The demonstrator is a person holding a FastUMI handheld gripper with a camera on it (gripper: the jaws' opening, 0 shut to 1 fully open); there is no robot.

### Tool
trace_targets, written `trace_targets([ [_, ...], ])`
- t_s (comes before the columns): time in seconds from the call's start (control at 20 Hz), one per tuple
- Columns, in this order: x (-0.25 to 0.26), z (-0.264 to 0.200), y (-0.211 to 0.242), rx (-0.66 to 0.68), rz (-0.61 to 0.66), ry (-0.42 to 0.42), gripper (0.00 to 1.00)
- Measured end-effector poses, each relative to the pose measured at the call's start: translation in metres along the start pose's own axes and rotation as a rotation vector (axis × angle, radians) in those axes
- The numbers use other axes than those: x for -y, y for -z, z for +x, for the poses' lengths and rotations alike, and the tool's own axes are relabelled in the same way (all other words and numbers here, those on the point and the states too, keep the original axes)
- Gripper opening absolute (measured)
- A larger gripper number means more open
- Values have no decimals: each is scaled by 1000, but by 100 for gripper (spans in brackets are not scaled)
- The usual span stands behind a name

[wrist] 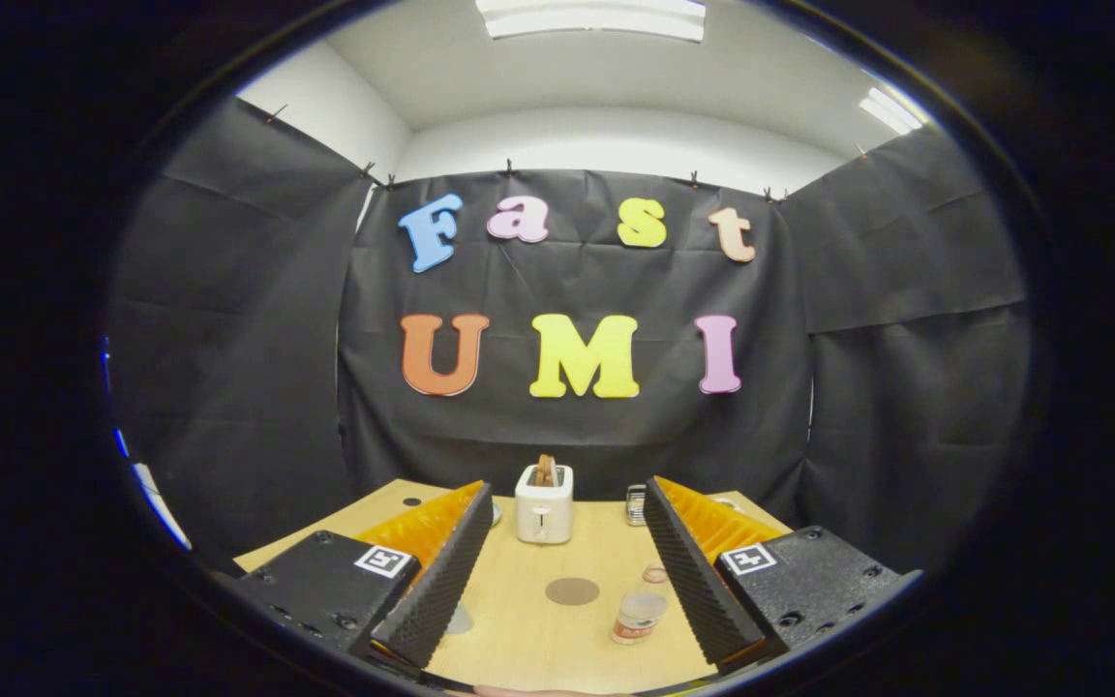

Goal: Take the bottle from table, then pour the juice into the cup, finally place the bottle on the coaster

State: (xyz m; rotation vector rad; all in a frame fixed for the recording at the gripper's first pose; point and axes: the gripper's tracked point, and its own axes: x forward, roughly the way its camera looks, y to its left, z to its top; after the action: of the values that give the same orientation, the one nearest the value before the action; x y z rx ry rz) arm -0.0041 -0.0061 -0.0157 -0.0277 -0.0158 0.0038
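the tabletop [528,629] is pale wood and carries everything. at its far edge, against the booth wall, stands a toaster [544,505] with bread in its slot, and a small metal object [636,504] sits just to its right; what that is cannot be told. the gripper [565,542] hangs above the near part of the tabletop with its 2 fingers spread wide apart and nothing between them.

the bottle [637,617] stands in the gap between the fingers, close to the right one, small, with a pale cap and a label band around its lower body. just behind it is the cup [655,575], clear and hard to make out, touching or nearly touching the bottle from this angle. the coaster [572,590], a flat brown disc, lies just left of both.

the bottle looks like light, thin plastic, likely smooth and a bit squashy, with liquid that will shift its weight when tilted. the best hold seems to be across the middle of the body, below the cap, squeezing gently. the cup looks easy to knock over.
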Motion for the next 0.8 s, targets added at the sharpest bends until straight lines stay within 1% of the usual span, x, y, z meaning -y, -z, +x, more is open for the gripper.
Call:
trace_targets([
  [0.35,10,0,12,2,-3,8,100],
  [0.55,17,5,30,2,-7,23,100],
  [0.7,26,5,46,2,-32,52,100],
  [0.8,27,4,53,24,-31,44,100],
])
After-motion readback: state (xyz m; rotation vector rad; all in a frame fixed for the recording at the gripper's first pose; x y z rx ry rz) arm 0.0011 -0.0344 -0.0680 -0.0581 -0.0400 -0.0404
